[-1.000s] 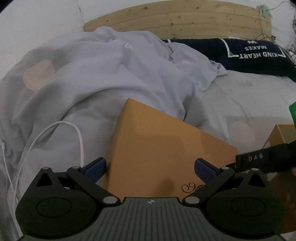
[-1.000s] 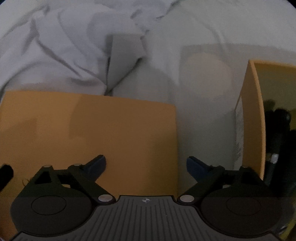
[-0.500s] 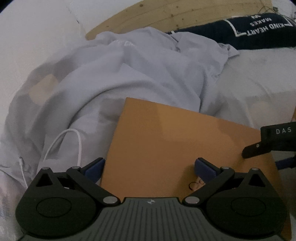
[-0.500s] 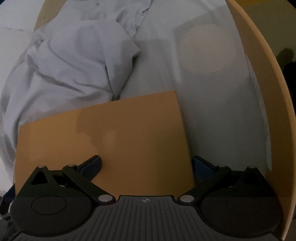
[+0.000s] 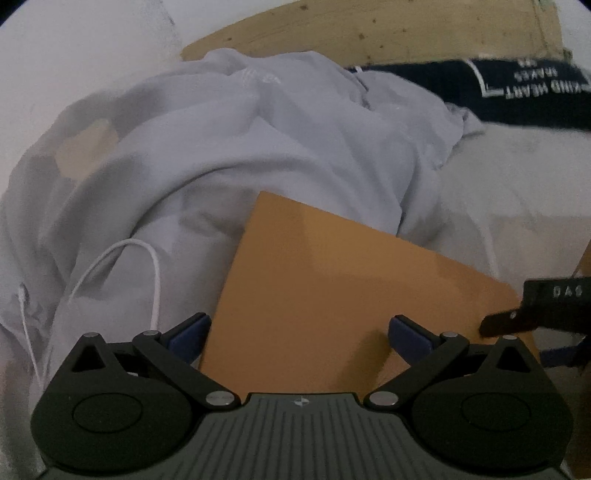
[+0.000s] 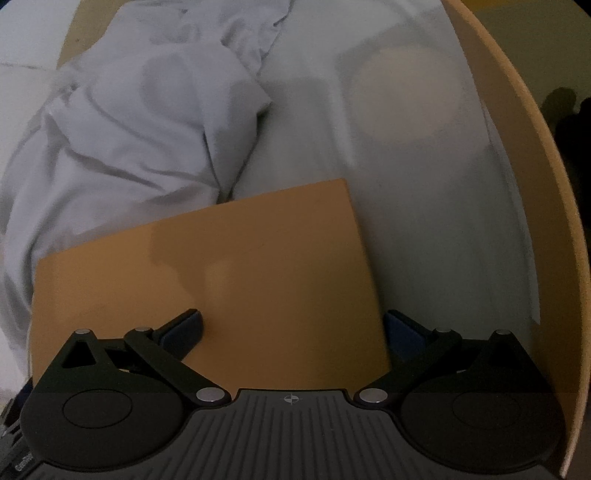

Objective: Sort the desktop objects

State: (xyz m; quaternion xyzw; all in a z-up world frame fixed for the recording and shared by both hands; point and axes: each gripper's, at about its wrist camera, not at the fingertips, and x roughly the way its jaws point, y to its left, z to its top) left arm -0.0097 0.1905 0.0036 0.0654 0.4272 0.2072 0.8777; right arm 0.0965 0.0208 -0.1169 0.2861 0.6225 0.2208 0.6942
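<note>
While my left gripper [image 5: 297, 334] hangs over the bed with its blue-padded fingers [image 5: 188, 332] spread wide and holding nothing, I see through the left wrist camera an orange-brown box lid [image 5: 343, 295] lying flat on the grey bedsheet [image 5: 517, 192], directly ahead and partly between the finger tips. I cannot tell whether either pad touches it. A rumpled grey duvet [image 5: 229, 147] piles up behind the lid, a white charging cable [image 5: 153, 266] loops on the fabric to the left, and a dark navy pillow [image 5: 517, 96] with white lettering lies against the wooden headboard [image 5: 369, 33]. At the right edge the black body of my right gripper [image 5: 543, 310] reaches over the lid's near corner.

From the right wrist camera, my right gripper [image 6: 293, 328] also stands spread apart and empty; its left finger [image 6: 184, 328] sits over the lid [image 6: 240, 280], its right finger just off the lid's right edge. Further right rises the curved-looking wall of an open orange-brown box [image 6: 546, 206], near the lid, its interior dark.
</note>
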